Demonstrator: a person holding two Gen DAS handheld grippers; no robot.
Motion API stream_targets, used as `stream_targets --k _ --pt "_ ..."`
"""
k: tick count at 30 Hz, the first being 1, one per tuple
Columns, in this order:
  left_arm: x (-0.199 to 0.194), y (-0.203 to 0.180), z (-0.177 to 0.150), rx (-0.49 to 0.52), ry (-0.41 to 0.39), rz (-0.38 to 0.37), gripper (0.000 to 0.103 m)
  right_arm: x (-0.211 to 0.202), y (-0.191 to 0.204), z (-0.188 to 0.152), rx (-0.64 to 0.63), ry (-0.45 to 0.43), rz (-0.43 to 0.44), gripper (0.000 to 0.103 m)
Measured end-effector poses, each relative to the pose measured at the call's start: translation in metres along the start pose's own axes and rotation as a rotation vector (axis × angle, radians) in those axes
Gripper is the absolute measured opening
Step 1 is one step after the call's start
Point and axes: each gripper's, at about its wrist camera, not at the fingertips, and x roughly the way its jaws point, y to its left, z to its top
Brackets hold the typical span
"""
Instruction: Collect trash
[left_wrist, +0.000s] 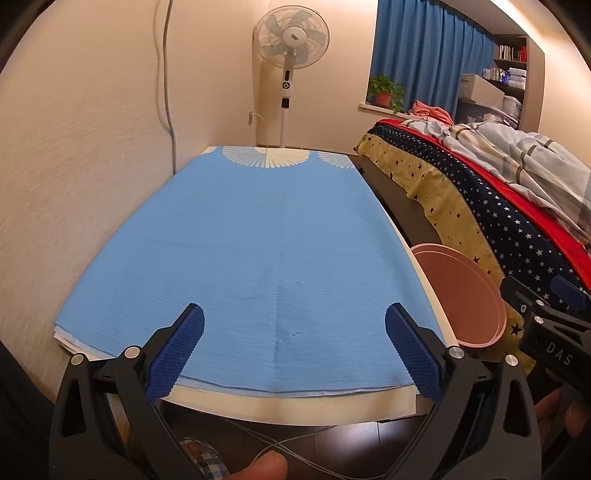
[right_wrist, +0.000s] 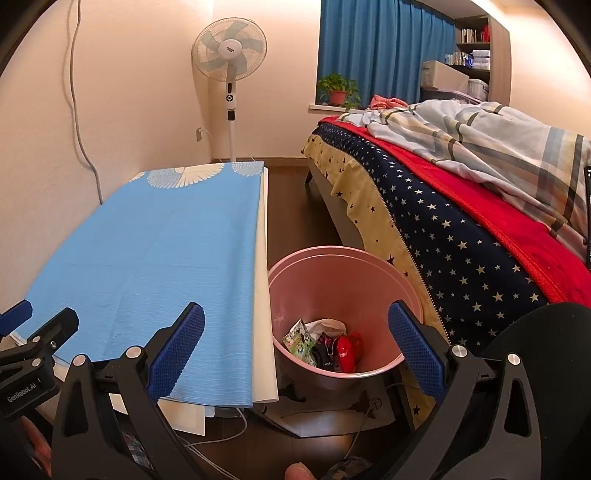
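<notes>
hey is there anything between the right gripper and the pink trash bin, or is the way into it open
Nothing visible blocks it. The right gripper is open and empty above the pink bin, whose mouth is uncovered, with wrappers at the bottom. The blue-covered table stands to the bin's left.

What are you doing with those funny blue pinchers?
A person is tidying up trash with a hand-held gripper in each hand. Both the left hand-held gripper and the right hand-held gripper are open and hold nothing. The blue tablecloth has no trash on it, and wrappers already lie in the pink trash bin beside the table.
</notes>
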Motion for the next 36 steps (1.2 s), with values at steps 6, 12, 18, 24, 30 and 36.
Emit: stream_targets --k 6,12,18,24,30,36 --pt "0.0009 -0.0002 0.0003 -0.005 0.001 -0.003 0.095 -0.0003 -0.0004 -0.0003 -0.001 -0.001 0.0 0.098" --pt "0.0005 -0.0013 -0.0008 -0.005 0.002 -0.003 0.095 -0.0009 -0.0002 -0.0005 -0.001 -0.003 -0.001 0.098" --pt "0.0003 -0.0014 -0.0009 -0.003 0.002 -0.004 0.095 -0.0007 -0.0002 -0.0004 -0.002 -0.003 -0.001 0.098" --pt "0.0001 -0.0018 -0.001 -0.003 0.002 -0.005 0.095 -0.0006 -0.0006 -0.0004 -0.002 -0.003 -0.001 0.098" --pt "-0.0003 -0.0038 -0.0022 -0.002 0.002 -0.006 0.095 -0.0006 -0.0011 -0.0005 -0.002 -0.003 -0.004 0.098" --pt "0.0002 -0.004 -0.0026 0.0 0.003 -0.007 0.095 -0.0011 -0.0011 -0.0006 -0.002 -0.003 -0.004 0.098"
